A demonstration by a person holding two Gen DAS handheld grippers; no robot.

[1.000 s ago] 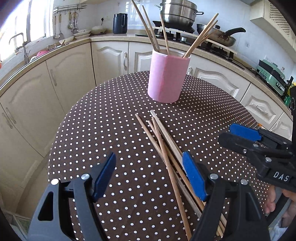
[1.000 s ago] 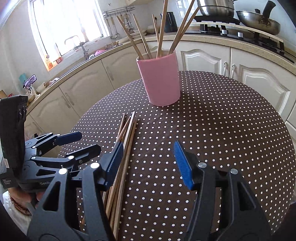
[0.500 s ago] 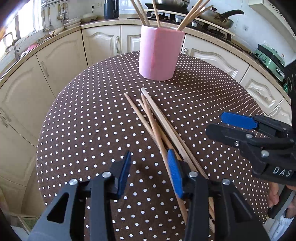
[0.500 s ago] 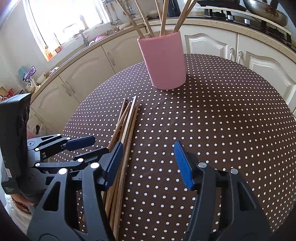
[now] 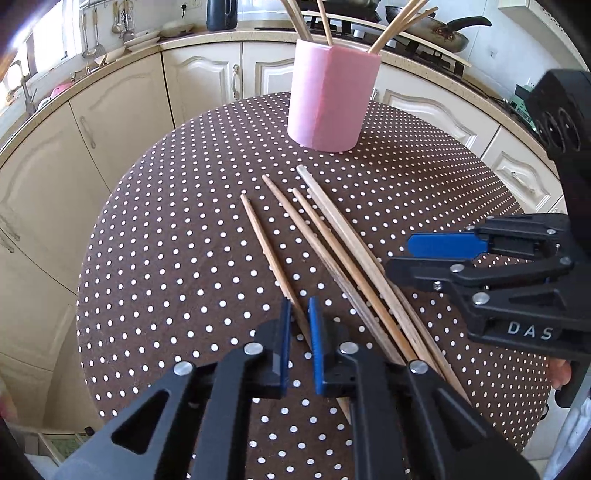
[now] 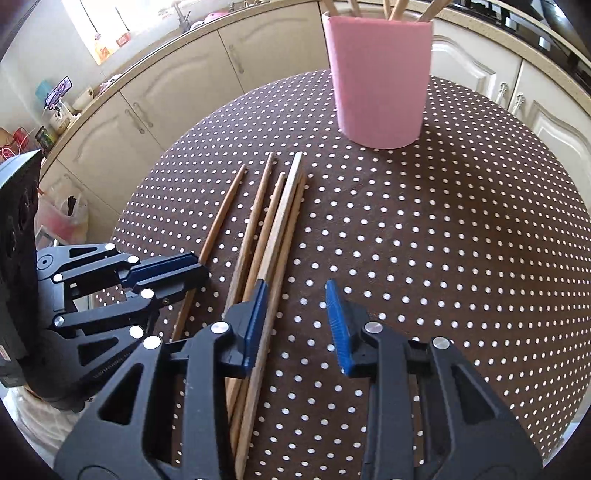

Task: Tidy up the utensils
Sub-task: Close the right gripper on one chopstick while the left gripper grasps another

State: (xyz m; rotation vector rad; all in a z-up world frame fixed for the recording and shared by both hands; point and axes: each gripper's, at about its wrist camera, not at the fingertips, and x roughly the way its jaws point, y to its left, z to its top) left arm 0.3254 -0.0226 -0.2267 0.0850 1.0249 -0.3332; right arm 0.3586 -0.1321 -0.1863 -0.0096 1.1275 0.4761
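One chopstick [image 5: 271, 254] pinched in left tool [image 5: 297, 314]; only rt view shows window [image 6: 79, 27].

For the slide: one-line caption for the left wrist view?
Left gripper shut on a single chopstick, split from the bundle on the dotted table, pink holder behind.

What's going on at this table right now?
A person is sorting chopsticks into the pink holder with two handheld grippers. The left gripper has just been closing and now pinches a single chopstick, apart from the loose bundle on the dotted tablecloth. The right gripper has been narrowing over the bundle's edge, its pads not yet pressing anything.
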